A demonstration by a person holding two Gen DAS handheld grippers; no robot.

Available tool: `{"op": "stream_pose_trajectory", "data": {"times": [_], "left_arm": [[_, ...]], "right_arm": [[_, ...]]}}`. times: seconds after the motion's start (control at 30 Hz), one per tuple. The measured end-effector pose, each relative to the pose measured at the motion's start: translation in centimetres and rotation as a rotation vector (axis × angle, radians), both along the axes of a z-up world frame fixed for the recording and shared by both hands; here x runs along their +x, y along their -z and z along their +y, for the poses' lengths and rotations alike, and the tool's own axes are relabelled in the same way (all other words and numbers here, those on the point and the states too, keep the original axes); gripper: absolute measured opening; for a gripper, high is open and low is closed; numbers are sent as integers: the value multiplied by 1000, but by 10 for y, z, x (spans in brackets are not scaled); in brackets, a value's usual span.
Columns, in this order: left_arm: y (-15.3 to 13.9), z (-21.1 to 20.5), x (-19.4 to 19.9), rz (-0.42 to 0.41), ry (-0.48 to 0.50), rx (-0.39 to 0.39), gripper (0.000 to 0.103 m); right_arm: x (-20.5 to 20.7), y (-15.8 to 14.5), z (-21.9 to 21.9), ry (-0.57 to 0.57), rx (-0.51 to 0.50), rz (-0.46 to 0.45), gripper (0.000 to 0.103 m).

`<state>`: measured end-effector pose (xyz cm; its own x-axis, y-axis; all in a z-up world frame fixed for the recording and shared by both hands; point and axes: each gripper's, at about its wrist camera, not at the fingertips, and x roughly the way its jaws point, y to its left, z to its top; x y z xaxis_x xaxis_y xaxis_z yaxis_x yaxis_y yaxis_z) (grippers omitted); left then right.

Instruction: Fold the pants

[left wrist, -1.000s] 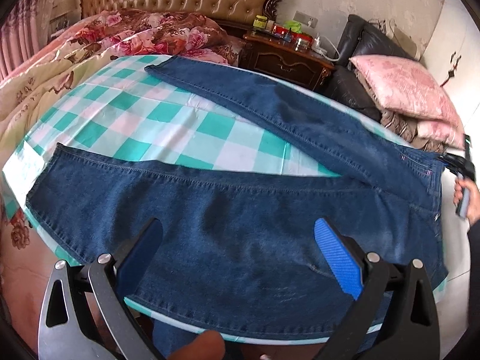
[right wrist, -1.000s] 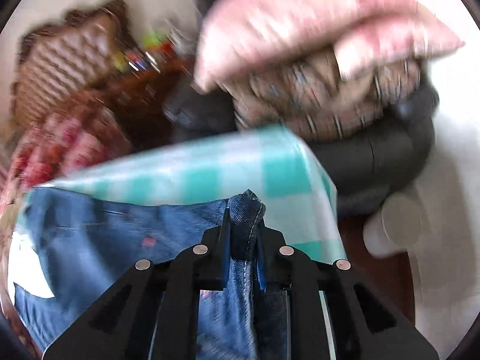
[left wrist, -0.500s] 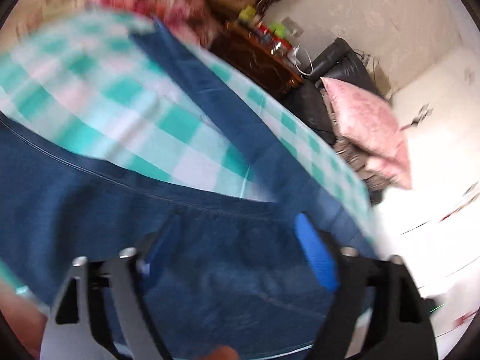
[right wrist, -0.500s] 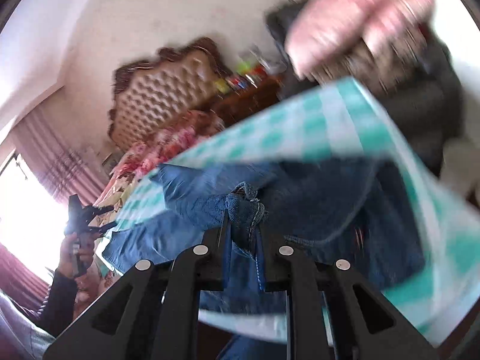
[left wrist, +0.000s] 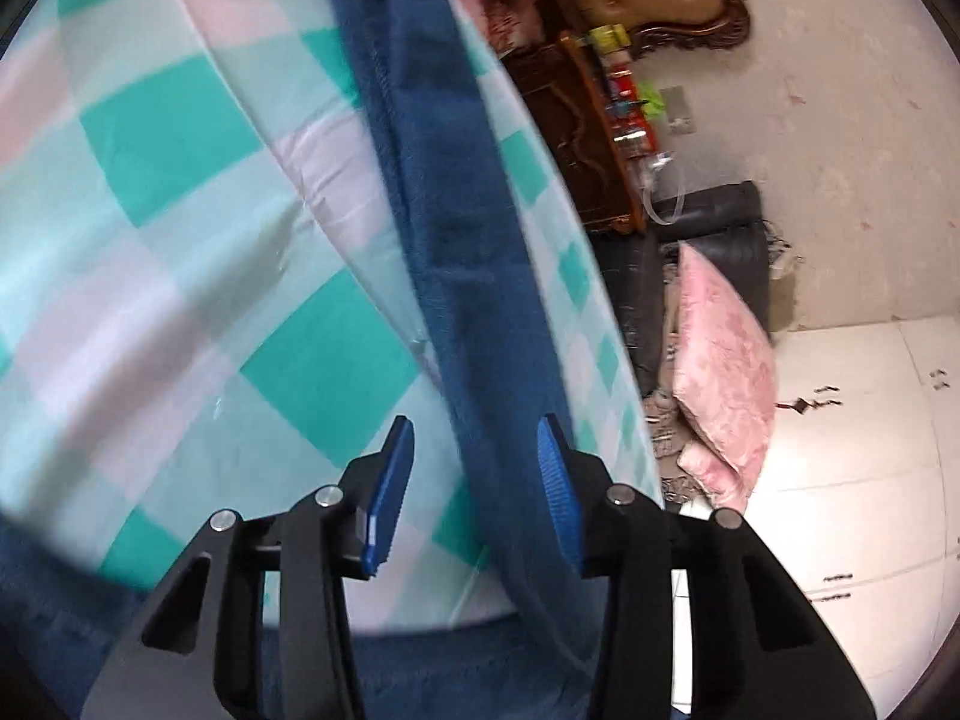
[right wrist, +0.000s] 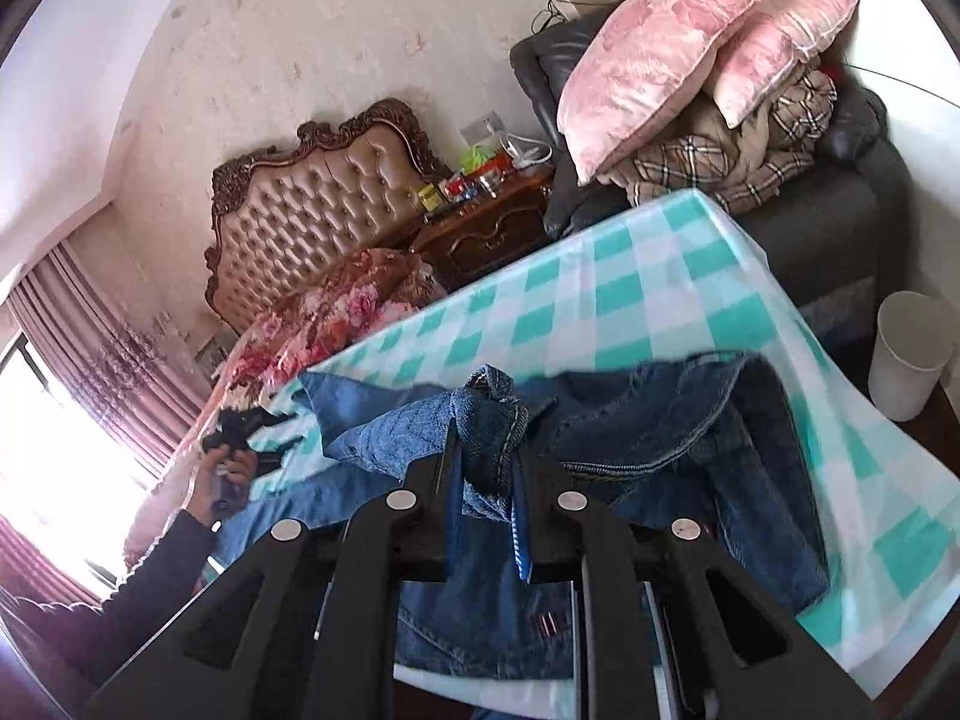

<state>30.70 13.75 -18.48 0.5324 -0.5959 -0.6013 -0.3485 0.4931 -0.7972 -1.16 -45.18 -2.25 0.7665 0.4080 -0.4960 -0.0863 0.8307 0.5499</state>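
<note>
Blue jeans (right wrist: 690,420) lie on a table with a teal-and-white checked cloth (right wrist: 660,276). My right gripper (right wrist: 486,480) is shut on a bunched fold of the waistband, held a little above the rest of the denim. In the left wrist view one jeans leg (left wrist: 468,240) runs from the top of the picture down between the blue pads (left wrist: 390,492) of my left gripper (left wrist: 474,492). Its jaws are closing, and a gap still shows on the left side of the leg. The right wrist view shows the left gripper (right wrist: 240,432) in a hand at the far left.
Beyond the table stand a bed with a floral quilt (right wrist: 324,324) and a tufted headboard (right wrist: 324,198), a wooden nightstand (right wrist: 486,228), and a dark sofa piled with pink pillows (right wrist: 660,54). A white bin (right wrist: 912,354) stands on the floor at the right.
My left gripper swung from the near leg to the far leg, rolled, and its jaws narrowed. My right gripper carried the waistband leftward over the table, folding the denim over itself.
</note>
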Motion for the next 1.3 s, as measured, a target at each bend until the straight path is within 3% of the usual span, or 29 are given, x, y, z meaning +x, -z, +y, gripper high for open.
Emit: {"op": "stream_pose_trajectory", "data": {"times": [0.2, 0.3, 0.37, 0.43, 0.5, 0.57, 0.67, 0.77, 0.87, 0.93, 1.0, 1.03, 1.07, 1.3], "left_arm": [[21, -8, 24, 40, -8, -49, 36], [20, -9, 38, 59, 10, -22, 9], [12, -5, 35, 65, 11, 2, 7], [-10, 4, 17, 24, 12, 14, 1], [-40, 13, -9, -34, 18, 30, 1], [-70, 20, -48, -122, 24, 50, 1], [-86, 27, -128, -167, 6, 67, 1], [-68, 24, -196, -146, -20, 53, 1], [-29, 20, -235, -78, -31, 43, 1], [-12, 22, -244, -53, -48, 27, 1], [-8, 25, -247, -61, -58, 20, 1], [-10, 23, -246, -69, -56, 27, 1], [-12, 22, -244, -75, -51, 31, 1], [-14, 18, -236, -83, -45, 29, 1]], "right_arm": [[9, -7, -2, 4, -16, 2, 16], [9, -7, -3, 8, -15, 13, 16], [8, -6, -6, 19, -17, 25, 16], [7, -5, -12, 40, -15, 40, 16], [8, -2, -20, 72, -20, 65, 16], [7, 2, -27, 95, -19, 87, 16], [8, 16, -41, 146, 6, 161, 16], [6, 43, -53, 221, 26, 274, 23], [4, 71, -56, 264, 27, 373, 32], [-2, 85, -56, 266, 88, 400, 33], [-13, 89, -60, 312, 114, 411, 42], [-18, 89, -62, 334, 125, 410, 58], [-25, 89, -65, 358, 143, 403, 67], [-53, 95, -63, 393, 254, 396, 68]]}}
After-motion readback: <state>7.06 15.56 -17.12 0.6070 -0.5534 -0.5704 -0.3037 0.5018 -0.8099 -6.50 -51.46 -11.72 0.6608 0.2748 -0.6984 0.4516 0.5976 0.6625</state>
